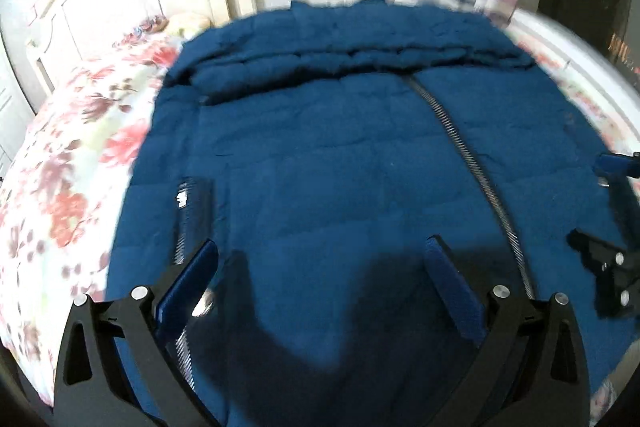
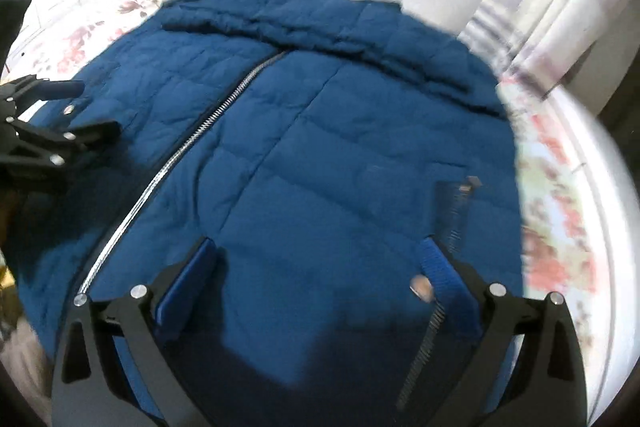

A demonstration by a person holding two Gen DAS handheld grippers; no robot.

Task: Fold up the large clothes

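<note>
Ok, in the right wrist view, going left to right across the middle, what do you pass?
Left claw → main zipper → jacket → pocket zipper → floral bedspread.

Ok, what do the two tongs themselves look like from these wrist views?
Both match. The left tongs and right tongs have black, angular, forked arms with cut-out slots, each ending in a flat blue pad. Round silver bolts mark the pivots. No cables, markings or sleeves show.
</note>
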